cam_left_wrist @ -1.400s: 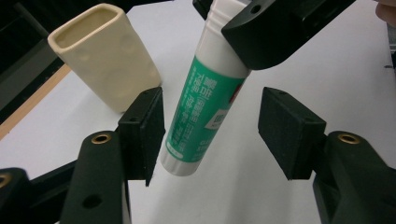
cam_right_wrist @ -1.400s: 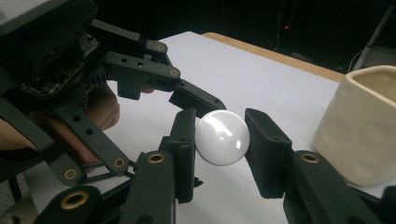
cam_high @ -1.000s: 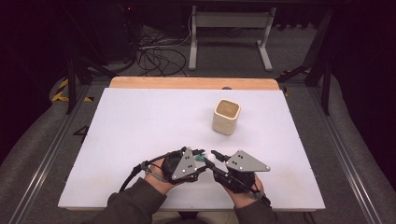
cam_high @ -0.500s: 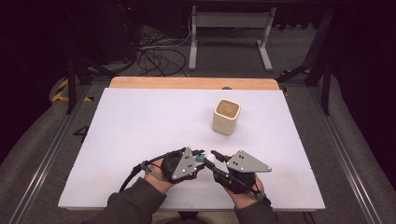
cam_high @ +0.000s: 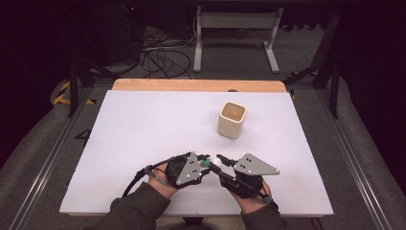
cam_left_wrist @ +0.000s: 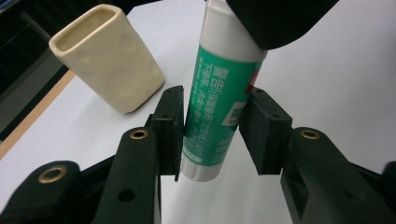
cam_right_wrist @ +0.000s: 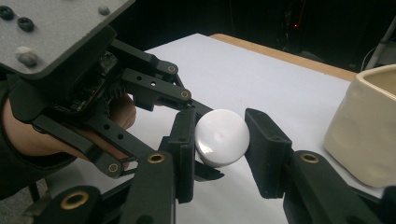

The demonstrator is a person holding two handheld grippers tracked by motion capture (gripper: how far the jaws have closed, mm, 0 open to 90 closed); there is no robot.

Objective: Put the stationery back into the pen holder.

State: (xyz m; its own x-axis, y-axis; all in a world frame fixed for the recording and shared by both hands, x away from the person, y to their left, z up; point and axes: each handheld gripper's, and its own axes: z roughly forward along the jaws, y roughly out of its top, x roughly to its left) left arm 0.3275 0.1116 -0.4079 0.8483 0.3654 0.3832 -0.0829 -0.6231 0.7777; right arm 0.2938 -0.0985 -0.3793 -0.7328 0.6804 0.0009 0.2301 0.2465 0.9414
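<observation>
A glue stick (cam_left_wrist: pixel 219 107) with a green and white label is held between both grippers just above the white table (cam_high: pixel 143 124), near its front edge. My left gripper (cam_high: pixel 205 163) is shut on the stick's labelled body. Its jaws have just been closing, with the stick between them, and both pads (cam_left_wrist: pixel 170 126) now press its sides. My right gripper (cam_high: pixel 220 160) is shut on the round white cap end (cam_right_wrist: pixel 221 136), with a pad on each side. In the high view the two grippers meet tip to tip and hide most of the glue stick (cam_high: pixel 209 164).
A cream square-mouthed cup (cam_high: pixel 232 120) stands upright on the table beyond the grippers, a little to the right; it also shows close by in the left gripper view (cam_left_wrist: pixel 109 56). A wooden strip (cam_high: pixel 191 85) runs along the table's far edge. Cables lie on the floor behind.
</observation>
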